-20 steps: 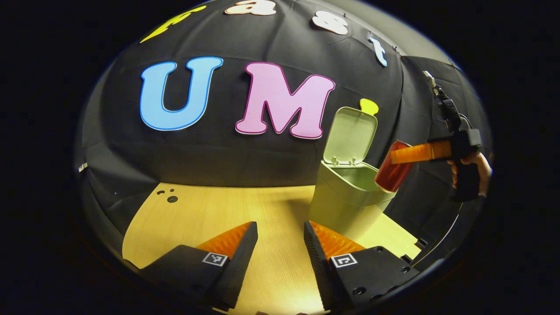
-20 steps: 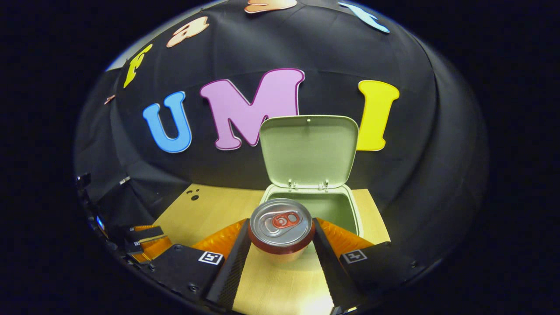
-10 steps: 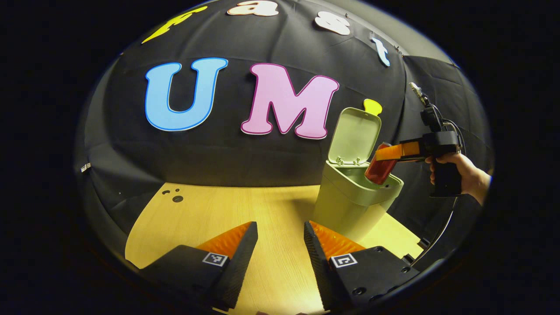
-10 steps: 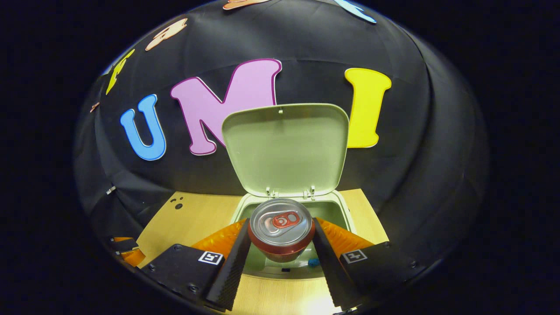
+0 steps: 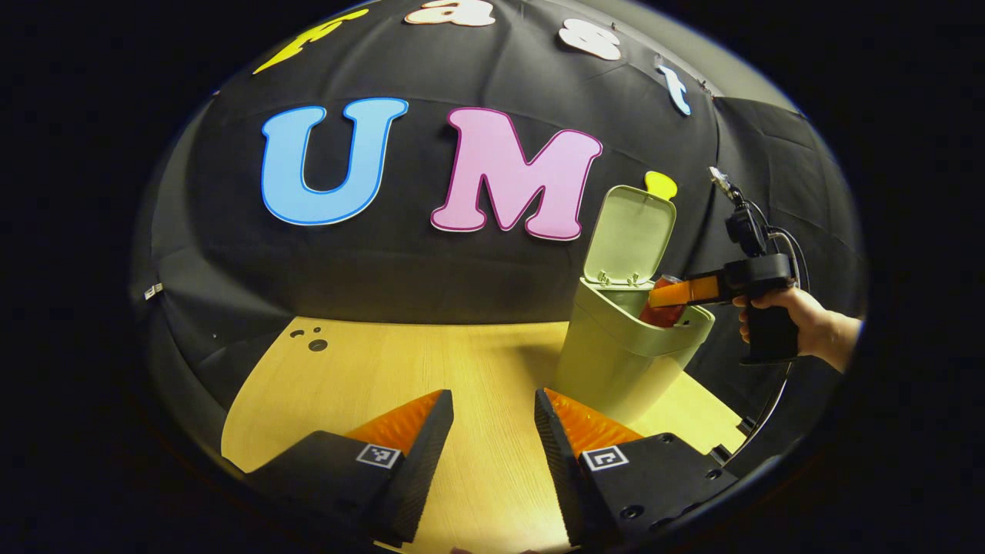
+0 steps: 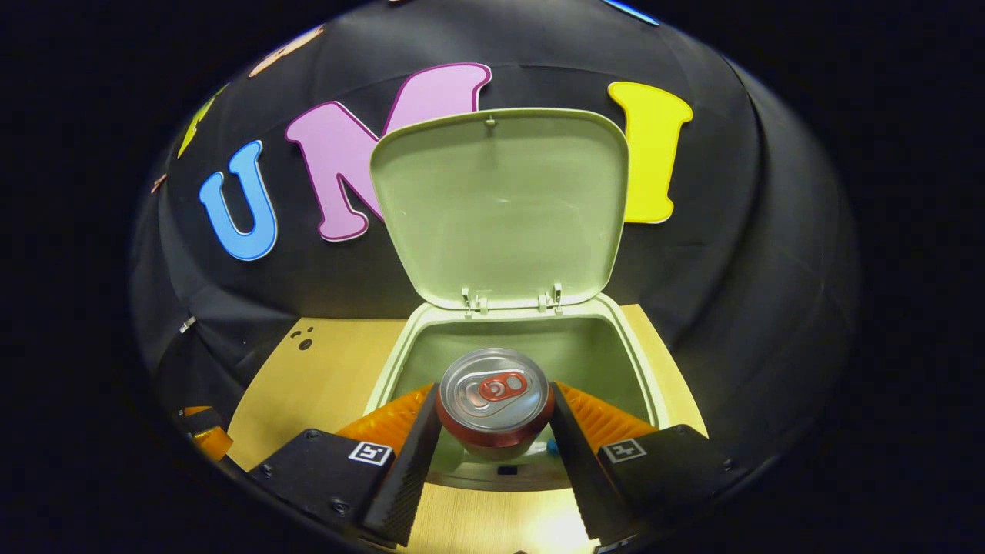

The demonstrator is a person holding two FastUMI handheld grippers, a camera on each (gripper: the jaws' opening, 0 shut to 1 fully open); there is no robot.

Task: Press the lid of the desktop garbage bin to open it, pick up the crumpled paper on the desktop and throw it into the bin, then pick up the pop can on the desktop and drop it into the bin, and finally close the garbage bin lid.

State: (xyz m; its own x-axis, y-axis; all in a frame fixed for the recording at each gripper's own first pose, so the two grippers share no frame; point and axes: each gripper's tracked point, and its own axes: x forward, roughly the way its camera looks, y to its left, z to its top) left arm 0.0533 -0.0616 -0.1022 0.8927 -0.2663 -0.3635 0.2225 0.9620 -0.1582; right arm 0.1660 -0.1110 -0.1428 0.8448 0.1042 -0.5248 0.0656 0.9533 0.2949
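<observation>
While the right claw (image 6: 494, 419) grips it, red pop can (image 6: 494, 400) tilts

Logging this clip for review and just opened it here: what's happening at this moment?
A person holds a gripper in each hand. The right gripper is clamped on a pop can and holds it in the mouth of the green bin, whose lid stands open. The can is not yet released. The left gripper is open with nothing in it, above the table in front of the bin.
</observation>
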